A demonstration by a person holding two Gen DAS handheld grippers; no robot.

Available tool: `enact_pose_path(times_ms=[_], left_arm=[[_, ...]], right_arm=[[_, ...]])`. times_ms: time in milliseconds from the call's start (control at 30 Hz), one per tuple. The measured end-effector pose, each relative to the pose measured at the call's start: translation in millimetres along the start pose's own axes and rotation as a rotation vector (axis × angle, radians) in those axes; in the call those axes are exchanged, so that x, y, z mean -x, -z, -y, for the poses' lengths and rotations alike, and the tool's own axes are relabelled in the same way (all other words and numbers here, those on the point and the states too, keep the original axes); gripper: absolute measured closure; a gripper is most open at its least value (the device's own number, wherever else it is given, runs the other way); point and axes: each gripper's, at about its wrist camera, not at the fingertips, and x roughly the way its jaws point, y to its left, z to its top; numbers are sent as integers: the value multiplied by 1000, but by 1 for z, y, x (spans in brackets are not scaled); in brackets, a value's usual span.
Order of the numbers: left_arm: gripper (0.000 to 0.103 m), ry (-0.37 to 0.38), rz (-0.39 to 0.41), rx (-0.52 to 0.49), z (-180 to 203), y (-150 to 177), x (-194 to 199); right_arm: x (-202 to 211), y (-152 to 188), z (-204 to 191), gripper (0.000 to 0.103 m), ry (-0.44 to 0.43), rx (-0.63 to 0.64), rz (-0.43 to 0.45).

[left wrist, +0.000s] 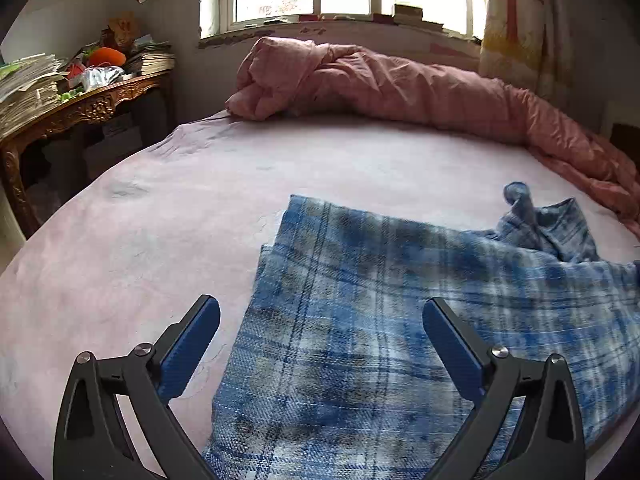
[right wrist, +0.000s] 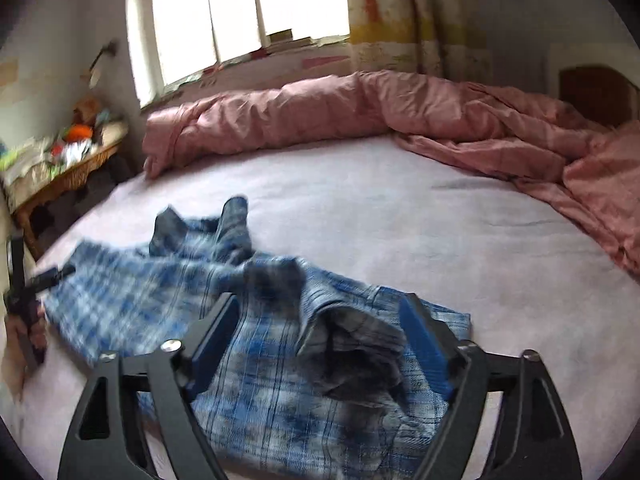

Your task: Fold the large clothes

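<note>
1. On the pale pink bed sheet (left wrist: 160, 216) lies the blue-and-white plaid flannel shirt (left wrist: 380, 320), spread partly flat toward the near edge of the bed, with a twisted sleeve or collar end (left wrist: 520, 200) sticking up on its far side.
2. Both tongs are spread wide and pinch nothing: the left tongs (left wrist: 320, 320) hover over the shirt's left edge, and the right tongs (right wrist: 320, 320) hang above a bunched, raised lump of cloth (right wrist: 352, 340).
3. Risk: closing the right tongs on that lump would likely catch several layers at once, so a lift drags the whole shirt instead of one edge.
4. Risk: the shirt already shows a doubled left edge (left wrist: 276, 256); a pinch there may take only the top layer, and the fold would come out skewed.
5. Risk: the upright twisted piece could get trapped under a fold and leave a bulge unless it is smoothed out first.
6. Risk: the right view is blurred, so the exact seam lines are hard to judge and a grab may miss.
7. Risk: the rumpled salmon-pink duvet (left wrist: 400, 88) lies well apart along the far side, so snagging it seems unlikely.
</note>
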Motion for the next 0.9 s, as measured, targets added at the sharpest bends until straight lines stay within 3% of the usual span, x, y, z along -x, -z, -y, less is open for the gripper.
enact_pose_path(times_ms=[67,100,133,167,200,233,267,400,467,600,700,800,867,900], left_arm=[[4,-56,-12,0,1,2,-3],[5,-38,-10,2,0,2,-3],[11,-20,-5,5,-1,2,-2],[27,-10,2,10,-2,1,0],[42,4,6,10,-2,1,1],[88,28,2,5,-2,1,1],[100,49,-8,-3,-2,1,0],[100,36,119,27,-8,-4,24],[100,-2,151,30,-8,-6,31],[100,-64,87,-24,1,-5,11],[97,-81,-11,-56,8,0,-14],[92,-85,-53,-55,7,2,-24],[87,-60,-19,-36,3,1,-17],[83,-53,23,-20,0,0,-9]], right_arm=[[-27,4,-6,13,139,9,-175],[-32,6,-6,15,163,11,-168],[-34,7,-6,27,166,17,-151],[-37,8,-4,51,169,15,-153],[-40,9,-1,65,172,7,-165],[-39,9,4,88,175,-17,-161],[-37,9,10,94,166,-41,-134],[-11,2,25,97,98,-143,130],[-12,-6,20,97,133,-138,170],[-58,-19,6,97,267,-33,30],[-92,-8,14,97,273,-61,-111],[-91,-5,33,94,210,-152,-117],[-83,-7,42,73,226,-206,-91],[-79,-7,45,68,237,-220,-71]])
